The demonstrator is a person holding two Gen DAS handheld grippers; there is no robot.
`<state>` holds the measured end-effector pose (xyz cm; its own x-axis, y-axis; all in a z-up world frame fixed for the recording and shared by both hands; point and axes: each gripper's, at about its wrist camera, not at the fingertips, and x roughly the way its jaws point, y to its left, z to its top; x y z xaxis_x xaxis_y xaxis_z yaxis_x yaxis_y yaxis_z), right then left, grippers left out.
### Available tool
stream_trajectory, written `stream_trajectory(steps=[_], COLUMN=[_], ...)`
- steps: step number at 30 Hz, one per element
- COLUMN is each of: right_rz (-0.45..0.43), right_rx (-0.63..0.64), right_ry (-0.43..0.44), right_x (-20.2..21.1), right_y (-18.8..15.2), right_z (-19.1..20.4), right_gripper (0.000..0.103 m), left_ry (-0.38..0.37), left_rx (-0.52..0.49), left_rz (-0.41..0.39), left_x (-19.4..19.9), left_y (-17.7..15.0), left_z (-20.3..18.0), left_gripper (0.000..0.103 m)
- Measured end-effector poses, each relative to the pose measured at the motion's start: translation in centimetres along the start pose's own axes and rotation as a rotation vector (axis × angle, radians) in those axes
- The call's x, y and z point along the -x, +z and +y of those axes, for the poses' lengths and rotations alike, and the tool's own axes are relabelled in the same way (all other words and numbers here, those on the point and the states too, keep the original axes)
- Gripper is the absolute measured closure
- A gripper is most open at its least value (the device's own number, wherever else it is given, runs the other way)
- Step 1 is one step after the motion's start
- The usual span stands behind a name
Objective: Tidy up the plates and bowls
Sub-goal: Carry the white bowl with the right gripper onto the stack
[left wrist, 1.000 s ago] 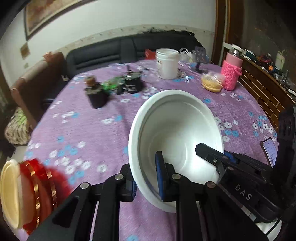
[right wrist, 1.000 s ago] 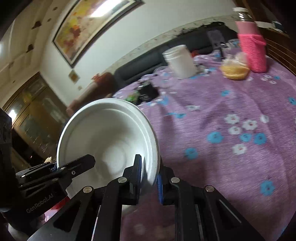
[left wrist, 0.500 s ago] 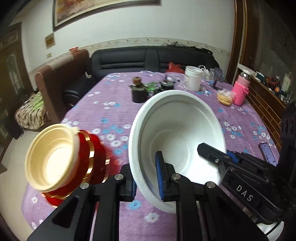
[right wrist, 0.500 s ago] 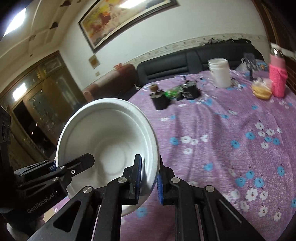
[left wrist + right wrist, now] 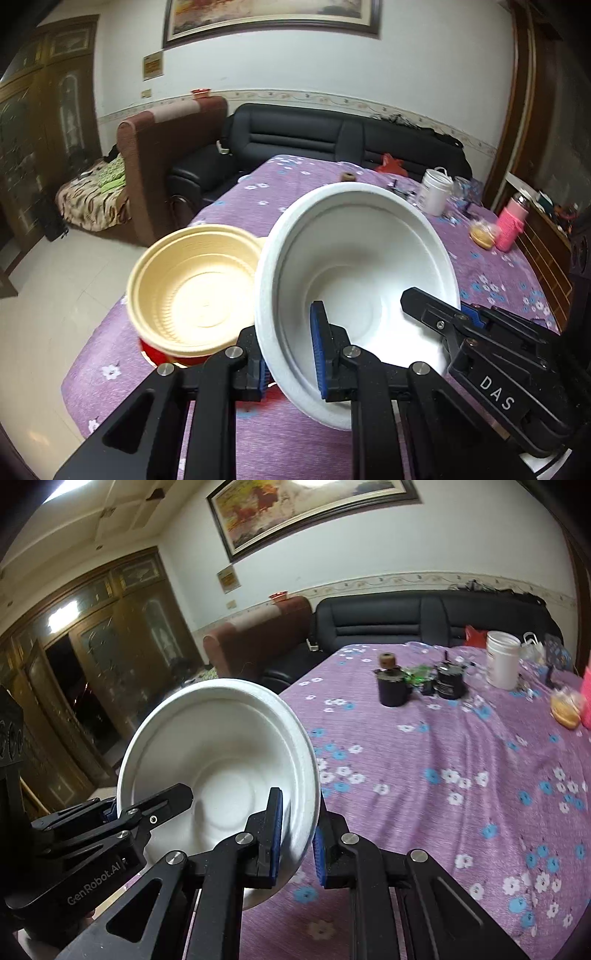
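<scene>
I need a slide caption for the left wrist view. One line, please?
Both tongs grip opposite rims of a white bowl beside a cream bowl on the purple floral tablecloth.

The white bowl has been carried left across the table, now overlapping the near cream bowl.

The near stretch of the purple flowered bench lies bare — room to pass; at its left edge sits a cream ribbed plastic bowl, and far back a dark round jar and white lidded tub crowd the cloth
</scene>
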<state>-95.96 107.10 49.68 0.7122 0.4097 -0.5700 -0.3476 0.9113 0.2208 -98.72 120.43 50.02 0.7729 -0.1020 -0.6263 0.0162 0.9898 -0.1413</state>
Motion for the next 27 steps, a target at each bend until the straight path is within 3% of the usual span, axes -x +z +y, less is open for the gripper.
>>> stream_trajectory(steps=[13,18,24,27], right_rz=[0.022,0.078,0.158,0.178], right_rx=[0.08,0.067,0.054,0.057], right_ry=[0.028,0.045,0.036,0.022], right_x=[-3.9,-7.1,-11.2,-12.5], right_y=[4.4,5.5,4.9,4.3], right_z=[6.3,7.6,7.8,7.6], right_gripper=[0.086,0.086,0.086,0.086], left_ry=[0.051,0.116,0.167,0.189], left_rx=[0.063,0.066,0.075,0.079], left_rz=[-0.009,-0.008,0.057,0.08], left_x=[-0.5,-1.7,-4.8,-5.8], left_y=[3.2,4.2,3.9,3.5], left_z=[6.9,8.6,10.8,11.6], left_gripper=[0.085,0.085,0.085,0.075])
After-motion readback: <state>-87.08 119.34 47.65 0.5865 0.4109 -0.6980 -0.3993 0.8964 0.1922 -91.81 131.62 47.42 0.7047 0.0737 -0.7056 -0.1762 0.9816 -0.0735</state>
